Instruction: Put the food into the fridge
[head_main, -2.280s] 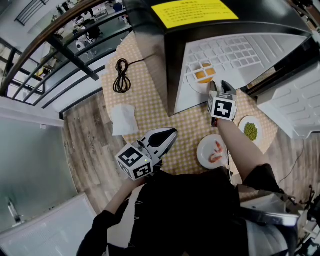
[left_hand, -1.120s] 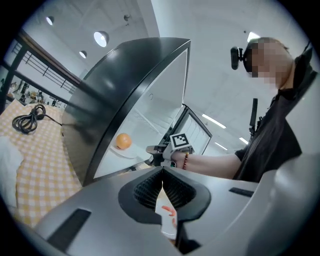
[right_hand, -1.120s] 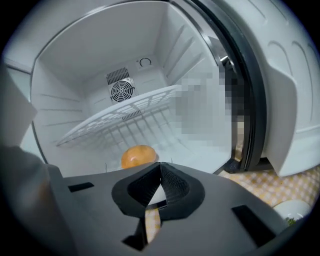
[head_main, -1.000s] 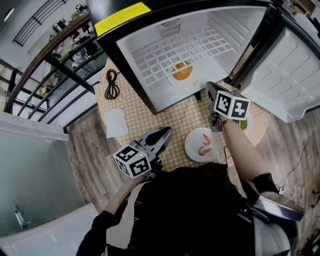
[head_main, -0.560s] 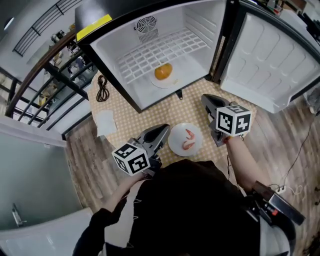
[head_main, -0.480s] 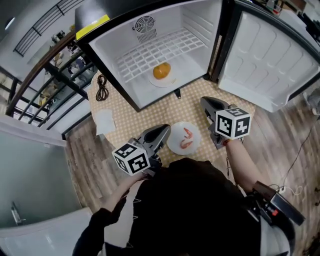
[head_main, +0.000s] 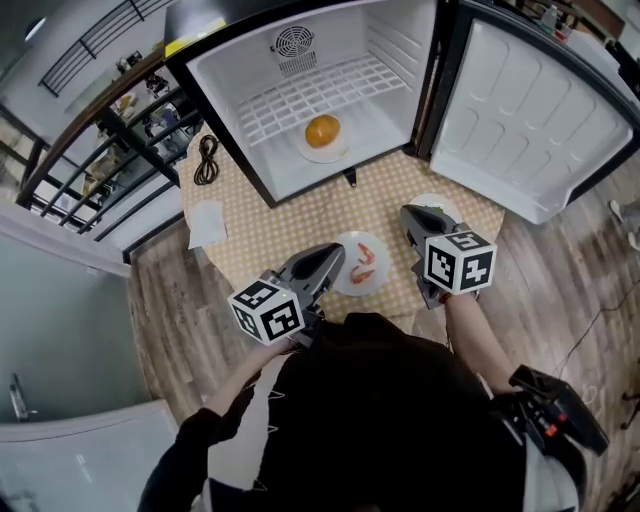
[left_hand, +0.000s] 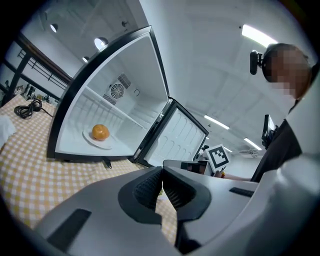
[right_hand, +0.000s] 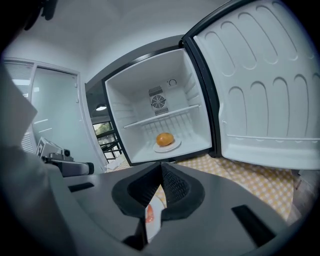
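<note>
An orange (head_main: 322, 131) on a white plate rests on the floor of the open fridge (head_main: 300, 90); it also shows as the orange (left_hand: 100, 132) and the orange (right_hand: 165, 139) in the gripper views. A white plate with shrimp (head_main: 360, 265) lies on the checked table near me, and a sliver of that shrimp plate (right_hand: 151, 217) shows below the right jaws. My left gripper (head_main: 335, 252) points at the plate's left rim, shut and empty. Just right of the plate, my right gripper (head_main: 408, 212) is also shut and empty. The pads meet in both gripper views: left gripper (left_hand: 161, 182), right gripper (right_hand: 161, 177).
The fridge door (head_main: 520, 110) stands wide open at the right. A second white plate (head_main: 435, 203) is mostly hidden behind the right gripper. A black cable (head_main: 207, 160) and a white napkin (head_main: 208, 223) lie at the table's left. A railing runs beyond the left edge.
My right gripper has drawn back from the fridge's front to the table, right of the shrimp plate. The left gripper has barely moved. The head view has tilted, showing more of the fridge.
</note>
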